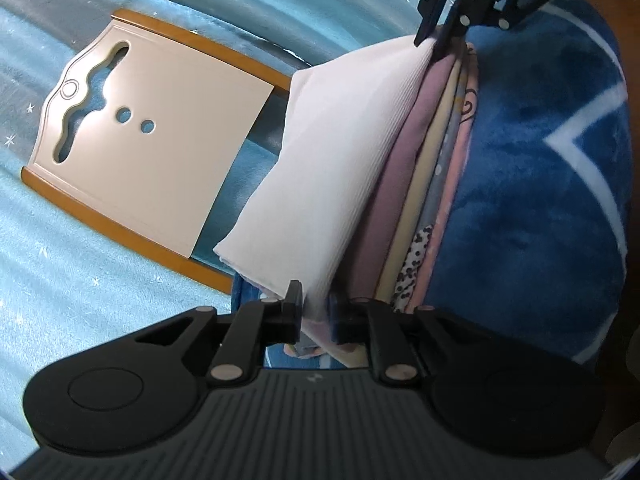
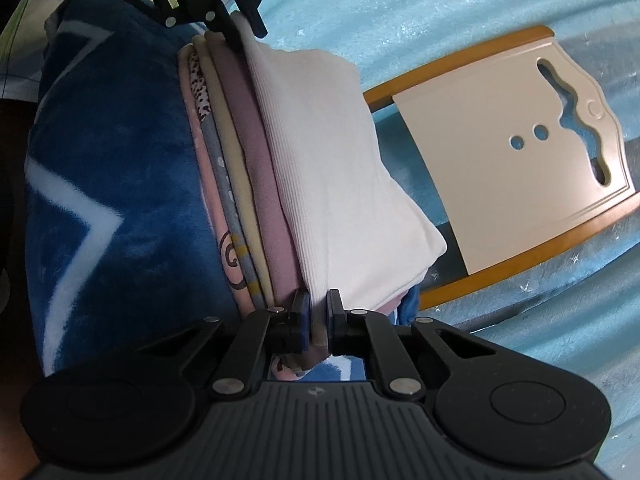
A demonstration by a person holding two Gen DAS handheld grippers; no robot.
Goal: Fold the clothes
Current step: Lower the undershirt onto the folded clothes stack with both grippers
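Observation:
A folded white ribbed garment [image 1: 340, 152] [image 2: 332, 152] lies on top of a stack of folded clothes [image 1: 396, 184] [image 2: 256, 152] in mauve, cream, grey and pink. The stack leans on a blue plush blanket [image 1: 540, 160] [image 2: 120, 140]. My left gripper [image 1: 316, 312] [image 2: 246, 30] is shut on one end of the white garment's edge. At the opposite end of that edge, my right gripper [image 2: 318, 316] [image 1: 440, 34] is shut on the same cloth. The far side of the garment hangs loose over the stack.
A cream folding board [image 1: 160, 136] [image 2: 500, 184] with orange side rails lies flat on the light blue bed sheet [image 1: 80, 280] [image 2: 400, 0] just beyond the stack. The white garment partly overlaps its near edge.

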